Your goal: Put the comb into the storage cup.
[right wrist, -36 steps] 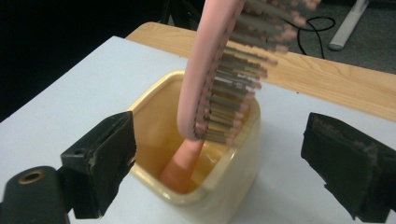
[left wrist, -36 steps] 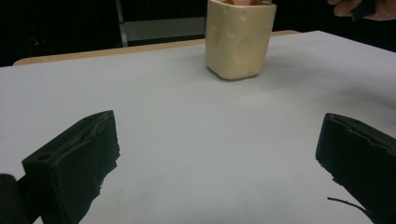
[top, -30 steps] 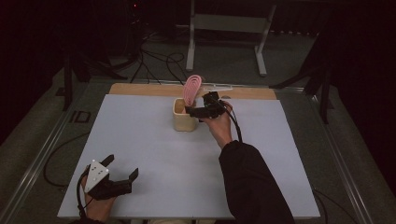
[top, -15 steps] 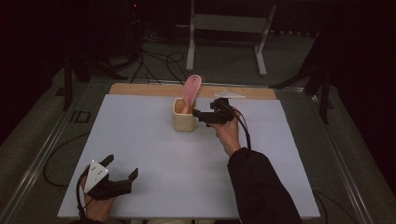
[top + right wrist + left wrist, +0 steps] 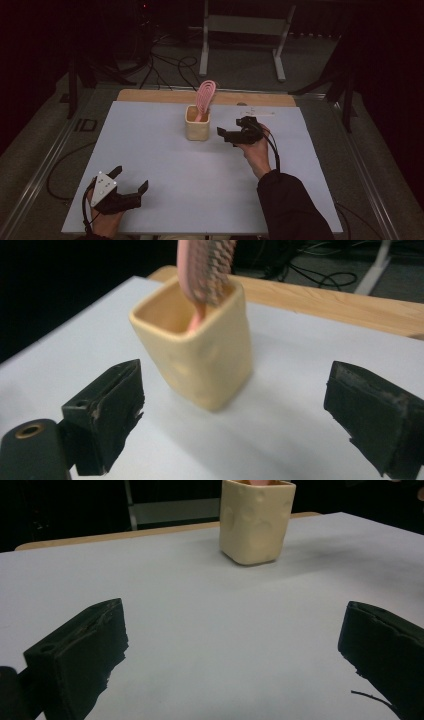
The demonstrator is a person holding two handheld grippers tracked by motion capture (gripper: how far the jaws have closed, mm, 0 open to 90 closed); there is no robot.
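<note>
Right gripper (image 5: 227, 136): you've got it hanging just beside the cup, jaws spread wide, nothing between them.
Left gripper (image 5: 131, 181): parked at your near left corner of the table (image 5: 165, 170), jaws wide apart too, and it holds nothing.
Cup (image 5: 197, 122): one, cream-coloured, squarish, upright toward the far middle of the white top, well apart from your left hand.
Brush (image 5: 204, 97): one, pink, standing handle-down inside the cup, its slotted head leaning over the rim.
Handling, cup: looks stiff and smooth-walled, likely light, so I'd expect it to tip or slide if you nudge it sideways.
Handling, brush: plastic by the look of it, light and rigid; the head is broad and ribbed.
Where to grip: take the brush head flat across its faces, above the rim, or pinch one cup wall.
Count: two grippers, one cup, one brush.
</note>
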